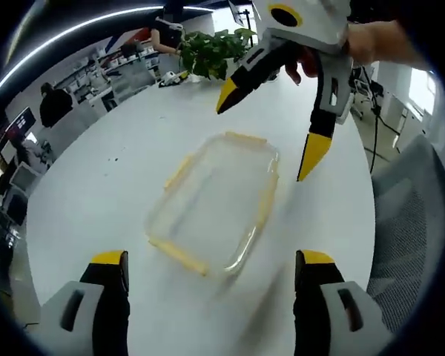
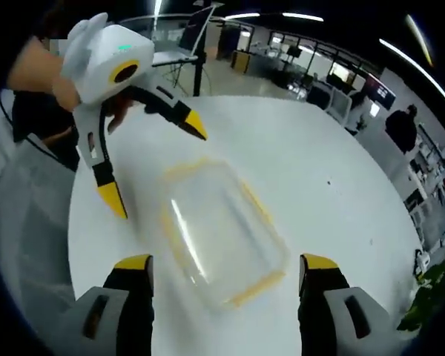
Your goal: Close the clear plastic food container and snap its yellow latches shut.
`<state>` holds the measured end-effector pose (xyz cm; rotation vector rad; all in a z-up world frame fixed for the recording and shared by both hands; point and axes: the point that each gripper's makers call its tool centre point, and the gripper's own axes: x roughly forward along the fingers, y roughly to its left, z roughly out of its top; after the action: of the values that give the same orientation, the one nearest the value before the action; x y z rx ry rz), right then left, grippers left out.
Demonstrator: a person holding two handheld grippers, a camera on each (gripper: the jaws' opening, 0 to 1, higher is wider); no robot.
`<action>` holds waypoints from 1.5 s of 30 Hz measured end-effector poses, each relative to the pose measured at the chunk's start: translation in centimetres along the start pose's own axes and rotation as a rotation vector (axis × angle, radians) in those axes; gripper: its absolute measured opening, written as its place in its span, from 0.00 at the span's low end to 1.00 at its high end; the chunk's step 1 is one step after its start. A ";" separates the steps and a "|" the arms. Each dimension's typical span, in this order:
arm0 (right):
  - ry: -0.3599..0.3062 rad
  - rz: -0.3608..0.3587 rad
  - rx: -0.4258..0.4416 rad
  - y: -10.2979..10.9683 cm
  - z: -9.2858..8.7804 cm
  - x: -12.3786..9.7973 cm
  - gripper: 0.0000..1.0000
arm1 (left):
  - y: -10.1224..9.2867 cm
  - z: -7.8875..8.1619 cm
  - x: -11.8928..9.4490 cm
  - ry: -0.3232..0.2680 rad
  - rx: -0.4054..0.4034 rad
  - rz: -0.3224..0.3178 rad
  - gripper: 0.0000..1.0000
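While it lies flat on the white round tabletop (image 1: 96,193), the clear plastic food container (image 1: 215,204) sits about midway between the two tools, untouched by either. Its lid appears to rest on top, though motion blur makes this hard to confirm. Yellow latches (image 1: 176,254) run along its edges, and whether they are snapped down cannot be told.

In the left gripper view, the left tool (image 1: 211,285) rises from the bottom with its yellow-tipped jaws spread wide and empty, the container just beyond them. Past the container's far side, the right tool (image 1: 267,133) hangs above the tabletop, held by a hand (image 1: 356,48), its two jaws also spread apart with nothing between them.

In the right gripper view, the container (image 2: 222,230) lies just ahead of the right tool (image 2: 226,285), with the left tool (image 2: 157,167) hovering beyond it.

A potted green plant (image 1: 215,52) stands at the tabletop's far edge. Around it is an open office with desks, monitors and ceiling light strips.
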<state>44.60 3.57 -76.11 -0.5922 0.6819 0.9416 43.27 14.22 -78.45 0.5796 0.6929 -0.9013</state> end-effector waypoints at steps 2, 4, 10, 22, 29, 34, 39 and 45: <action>-0.020 -0.007 0.030 0.2 0.1 -0.2 0.81 | 0.0 -0.2 -0.3 -0.006 -0.009 0.011 0.94; -0.043 -0.028 0.035 0.1 0.2 -0.4 0.81 | 0.0 -0.3 -0.5 -0.026 -0.031 0.023 0.94; -0.095 -0.063 0.060 0.2 0.6 -1.2 0.81 | 0.0 -0.1 -1.4 -0.080 -0.063 0.056 0.94; -0.207 -0.130 0.095 0.5 1.0 -2.8 0.80 | -0.2 -0.3 -3.1 -0.173 -0.129 0.098 0.93; -0.261 -0.167 0.112 0.5 0.6 -4.0 0.79 | -0.8 -0.5 -3.8 -0.217 -0.139 0.112 0.93; -0.275 -0.187 0.123 0.8 -0.2 -4.6 0.79 | -1.4 -0.4 -4.6 -0.262 -0.164 0.118 0.93; -0.296 -0.202 0.127 1.3 -0.9 -5.2 0.79 | -1.7 -0.7 -5.3 -0.288 -0.164 0.140 0.94; -0.293 -0.213 0.163 1.8 -2.5 -5.7 0.78 | -2.1 -1.3 -6.0 -0.317 -0.191 0.149 0.95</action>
<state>39.98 -0.33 -73.76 -0.3646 0.4178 0.7461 38.46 17.07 -75.13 0.3042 0.4365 -0.7563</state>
